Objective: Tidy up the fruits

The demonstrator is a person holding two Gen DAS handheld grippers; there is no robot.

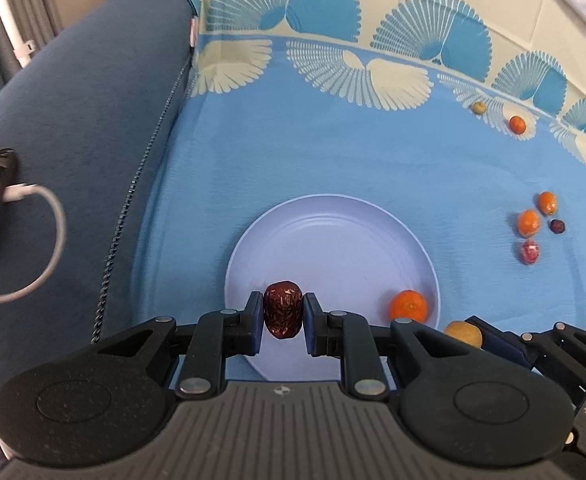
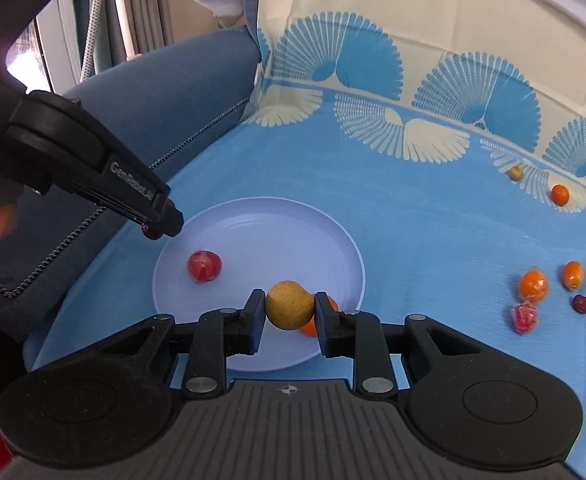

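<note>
Left hand-held gripper (image 1: 283,316): closed on a red date (image 1: 283,309), held over the near-left part of the pale plate (image 1: 333,220). Right hand-held gripper (image 2: 289,312): closed on a yellow-brown round fruit (image 2: 289,305), held over the plate's near edge.

On the plate: an orange kumquat (image 1: 409,306) is seen near the right rim, partly hidden behind the held fruit in the right wrist view; a red wrapped fruit (image 2: 204,266) is seen at the left side.

The plate is set on a blue patterned cloth (image 1: 333,152). Right of it, well apart, a cluster is seen: two kumquats (image 2: 533,286), a red wrapped piece (image 2: 525,317), a small dark date (image 2: 581,303). Farther back, by the fan-pattern border: a small greenish-yellow fruit (image 2: 515,172) and an orange one (image 2: 560,195).
</note>
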